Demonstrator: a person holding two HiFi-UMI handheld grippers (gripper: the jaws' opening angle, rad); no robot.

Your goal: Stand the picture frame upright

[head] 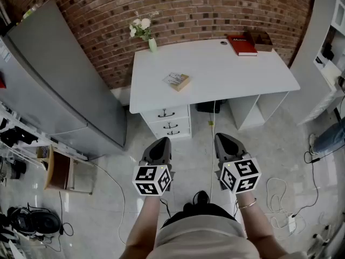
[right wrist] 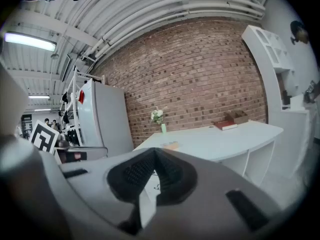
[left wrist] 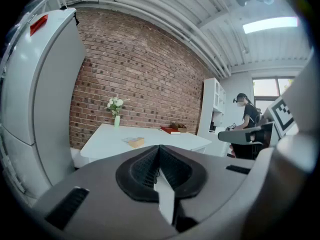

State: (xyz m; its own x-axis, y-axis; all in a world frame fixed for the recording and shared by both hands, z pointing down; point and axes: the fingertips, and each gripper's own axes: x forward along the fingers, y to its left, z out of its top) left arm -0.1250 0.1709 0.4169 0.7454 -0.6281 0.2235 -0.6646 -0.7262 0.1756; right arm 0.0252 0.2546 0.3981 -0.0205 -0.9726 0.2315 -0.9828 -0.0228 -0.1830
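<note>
The picture frame, small and wood-edged, lies flat near the middle of the white desk. It shows small on the desk in the left gripper view and the right gripper view. My left gripper and right gripper hang side by side over the floor, short of the desk's front edge and well apart from the frame. Both are shut with nothing between the pads, as the left gripper and the right gripper show in their own views.
A vase of white flowers stands at the desk's back left. A red book and a brown box lie at the back right. Drawers sit under the desk. A grey fridge stands left, white shelving right, cables on the floor.
</note>
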